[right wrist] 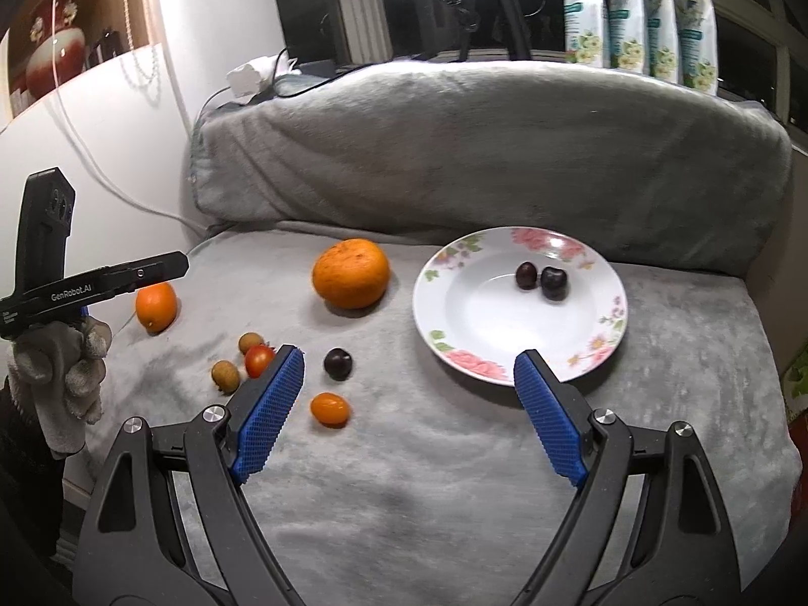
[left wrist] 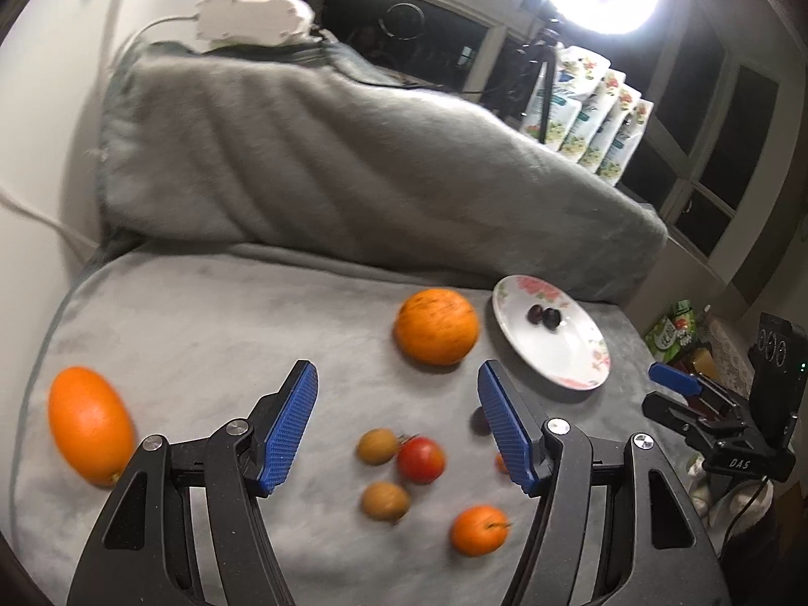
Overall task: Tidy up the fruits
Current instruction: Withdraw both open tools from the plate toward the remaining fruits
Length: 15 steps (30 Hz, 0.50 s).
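Two cherries in plate

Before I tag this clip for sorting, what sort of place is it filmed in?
Most likely a home living room: the fruit lies on a grey plush sofa seat with a matching back cushion, windows behind, and a flowered plate holding two cherries.

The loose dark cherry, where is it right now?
In the right wrist view, the loose cherry lies on the grey blanket, left of the floral plate, just above the kumquat.

Home living room, grey blanketed sofa, window, floral plate
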Motion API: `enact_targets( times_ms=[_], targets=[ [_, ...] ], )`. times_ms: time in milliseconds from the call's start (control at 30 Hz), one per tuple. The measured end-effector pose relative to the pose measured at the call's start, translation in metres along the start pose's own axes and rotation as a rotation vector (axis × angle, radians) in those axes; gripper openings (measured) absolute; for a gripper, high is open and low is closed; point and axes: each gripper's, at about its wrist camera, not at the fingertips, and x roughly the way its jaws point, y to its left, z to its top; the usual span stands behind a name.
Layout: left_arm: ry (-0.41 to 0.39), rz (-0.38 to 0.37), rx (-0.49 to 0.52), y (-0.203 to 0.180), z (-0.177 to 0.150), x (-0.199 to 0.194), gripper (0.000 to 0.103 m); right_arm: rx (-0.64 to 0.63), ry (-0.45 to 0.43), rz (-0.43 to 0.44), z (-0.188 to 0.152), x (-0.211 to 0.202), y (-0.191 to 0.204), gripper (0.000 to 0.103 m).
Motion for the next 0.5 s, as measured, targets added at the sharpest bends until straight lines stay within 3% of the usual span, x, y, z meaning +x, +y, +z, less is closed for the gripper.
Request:
enact_targets(
  times_ms=[267, 500],
  targets=[
    [0.045, -0.009, -0.043, 0.021, -0.016, 0.009, 0.064, -0.025, 0.039, 0.032, -0.005, 0.016, 0.016, 0.088],
    [0.096, -0.037, -0.049, 0.025, -0.026, 0.024, 0.044, -0.022, 0.073, 0.05, -0.012, 0.029, 0.02, 0.088]
  ],
)
